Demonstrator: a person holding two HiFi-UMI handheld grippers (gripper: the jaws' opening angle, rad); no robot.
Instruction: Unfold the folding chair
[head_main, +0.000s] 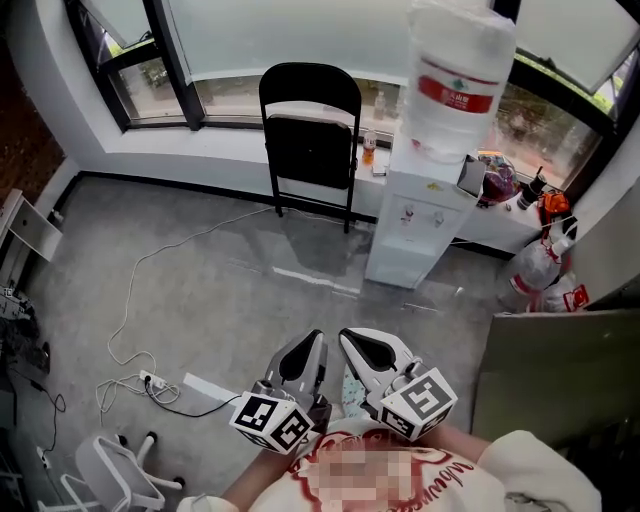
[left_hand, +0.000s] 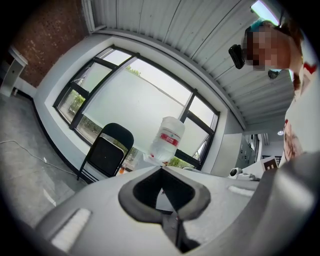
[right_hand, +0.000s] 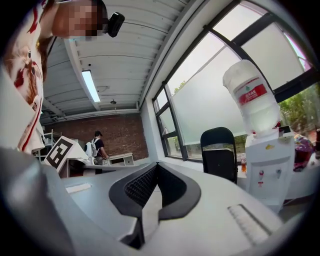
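Note:
The black folding chair (head_main: 310, 150) stands folded upright against the low window ledge at the far side of the room, with its seat flat against the frame. It also shows small in the left gripper view as the chair (left_hand: 107, 152) and in the right gripper view as the chair (right_hand: 218, 152). My left gripper (head_main: 318, 336) and right gripper (head_main: 346, 336) hang side by side close to my body, well short of the chair and pointing toward it. Both are shut and hold nothing, as seen at the left gripper (left_hand: 161, 168) and the right gripper (right_hand: 156, 164).
A white water dispenser (head_main: 420, 215) with a big bottle (head_main: 460, 80) stands right of the chair. A small orange bottle (head_main: 369, 148) sits on the ledge. A power strip (head_main: 212, 387) and cable (head_main: 130, 300) lie on the grey floor at left. A grey cabinet (head_main: 550, 370) is at right.

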